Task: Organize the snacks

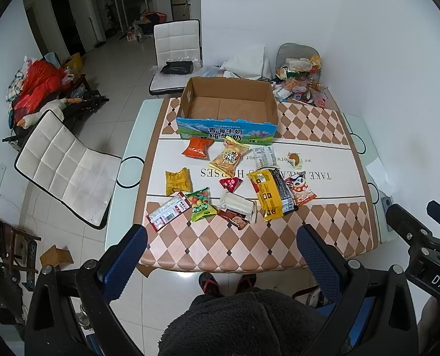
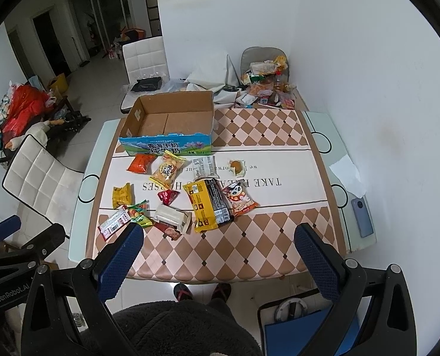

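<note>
Your left tongs (image 1: 221, 255) and right tongs (image 2: 218, 252) both gape wide, gripping nothing, above the table's (image 1: 249, 246) near edge; assorted foil snack packets (image 1: 275, 192) lie scattered before the open brown cardboard box (image 1: 229, 106).

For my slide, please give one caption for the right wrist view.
Open right hand-held gripper above a table of scattered snack packets, with an empty cardboard box behind.

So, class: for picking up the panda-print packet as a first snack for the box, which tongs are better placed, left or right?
Probably the right tongs: the panda-print packet lies right of the snack cluster, on their side. The left tongs, also open and empty, face the cluster's middle.
</note>
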Demonstrator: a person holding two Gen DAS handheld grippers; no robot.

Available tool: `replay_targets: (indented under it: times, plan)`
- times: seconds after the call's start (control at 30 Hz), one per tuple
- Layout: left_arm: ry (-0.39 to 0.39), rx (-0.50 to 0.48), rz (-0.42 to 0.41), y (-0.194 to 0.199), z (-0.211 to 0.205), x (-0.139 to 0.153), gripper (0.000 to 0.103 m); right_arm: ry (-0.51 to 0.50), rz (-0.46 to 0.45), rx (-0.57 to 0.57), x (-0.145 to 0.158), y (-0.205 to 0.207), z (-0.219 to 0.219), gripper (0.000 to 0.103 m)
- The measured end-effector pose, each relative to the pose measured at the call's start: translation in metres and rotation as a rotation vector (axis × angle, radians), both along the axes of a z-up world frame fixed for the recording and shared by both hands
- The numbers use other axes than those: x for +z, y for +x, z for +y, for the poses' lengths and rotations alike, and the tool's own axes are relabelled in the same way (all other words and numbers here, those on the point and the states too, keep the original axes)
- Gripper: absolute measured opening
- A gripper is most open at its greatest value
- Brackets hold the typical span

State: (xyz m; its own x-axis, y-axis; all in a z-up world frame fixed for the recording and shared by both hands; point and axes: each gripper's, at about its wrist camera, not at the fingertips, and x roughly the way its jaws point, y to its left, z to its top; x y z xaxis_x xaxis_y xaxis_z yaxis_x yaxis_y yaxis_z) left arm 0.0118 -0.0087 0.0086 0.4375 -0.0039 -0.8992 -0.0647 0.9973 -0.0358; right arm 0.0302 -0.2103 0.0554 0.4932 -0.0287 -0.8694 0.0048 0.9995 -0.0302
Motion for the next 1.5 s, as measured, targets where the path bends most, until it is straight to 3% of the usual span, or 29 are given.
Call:
replay_targets:
  times: [1.5]
  plan:
    - [-0.002, -0.003, -0.010, 0.010, -0.004, 0.009, 0.103, 0.006, 0.002, 0.004, 0.005, 0.001, 0.002, 0.103]
